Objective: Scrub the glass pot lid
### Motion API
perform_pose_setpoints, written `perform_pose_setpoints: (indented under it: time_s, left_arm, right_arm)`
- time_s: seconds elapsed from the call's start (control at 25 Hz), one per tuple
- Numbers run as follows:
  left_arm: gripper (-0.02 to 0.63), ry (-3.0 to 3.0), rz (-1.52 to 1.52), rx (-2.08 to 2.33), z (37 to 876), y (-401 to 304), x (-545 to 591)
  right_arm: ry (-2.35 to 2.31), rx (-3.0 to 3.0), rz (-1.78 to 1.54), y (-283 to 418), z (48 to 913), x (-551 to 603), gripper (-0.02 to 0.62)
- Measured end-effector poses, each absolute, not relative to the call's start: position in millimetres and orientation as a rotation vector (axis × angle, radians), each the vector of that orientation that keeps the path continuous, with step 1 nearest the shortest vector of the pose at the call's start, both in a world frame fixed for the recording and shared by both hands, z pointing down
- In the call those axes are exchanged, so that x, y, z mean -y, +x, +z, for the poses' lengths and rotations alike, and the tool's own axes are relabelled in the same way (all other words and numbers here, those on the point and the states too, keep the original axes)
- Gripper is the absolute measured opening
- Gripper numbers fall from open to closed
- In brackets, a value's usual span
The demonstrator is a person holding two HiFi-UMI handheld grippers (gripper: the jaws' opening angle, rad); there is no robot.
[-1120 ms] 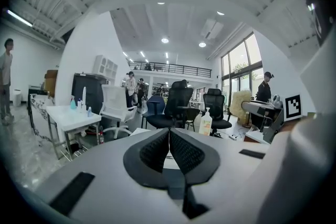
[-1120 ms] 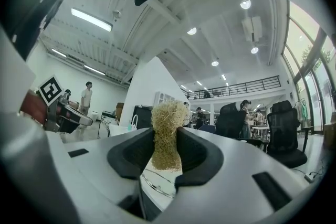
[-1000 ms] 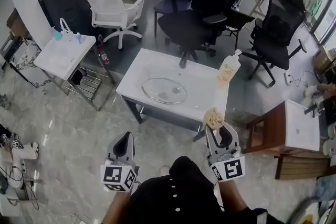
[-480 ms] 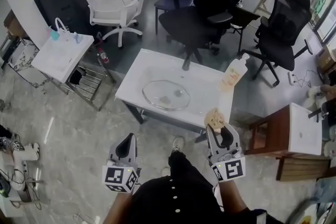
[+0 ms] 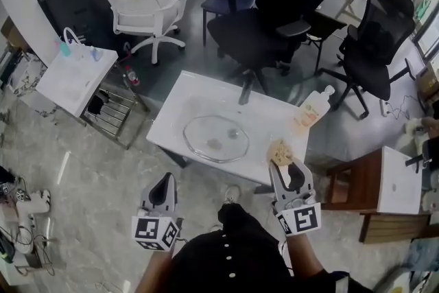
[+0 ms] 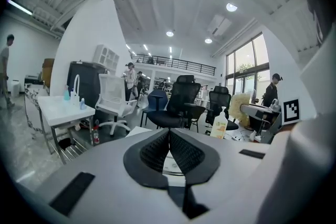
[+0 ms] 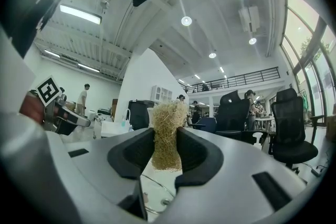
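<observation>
We have not started scrubbing yet. Our right gripper (image 5: 285, 167) pinches a scrubber (image 5: 279, 152). Our left gripper (image 5: 164, 183) is pressed together, empty. The glass pot lid (image 5: 216, 138) sits untouched.

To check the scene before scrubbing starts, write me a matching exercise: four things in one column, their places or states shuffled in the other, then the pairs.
Things:
1. glass pot lid
2. bottle
3. fibre scrubber
4. left tool

Places or states:
A. shut, nothing in it
B. clamped in the right tool
C. lying flat on the white table
D. upright at the table's right end

Pairs: 1-C, 2-D, 3-B, 4-A
</observation>
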State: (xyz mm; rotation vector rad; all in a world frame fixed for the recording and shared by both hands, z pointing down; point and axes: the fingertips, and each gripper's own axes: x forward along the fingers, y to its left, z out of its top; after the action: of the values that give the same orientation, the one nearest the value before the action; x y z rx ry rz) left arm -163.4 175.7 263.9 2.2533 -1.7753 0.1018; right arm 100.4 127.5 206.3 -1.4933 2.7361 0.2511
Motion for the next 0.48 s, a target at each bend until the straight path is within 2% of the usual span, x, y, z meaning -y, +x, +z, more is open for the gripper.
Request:
perform_pose_setpoints:
  time_s: [0.48]
  left_arm:
    - [0.026,2.284,0.069,1.738,255.9,-139.1,-66.9]
  right_arm:
    - [-1.481,-2.753,0.249,112.6,198.9,-22.1,0.143]
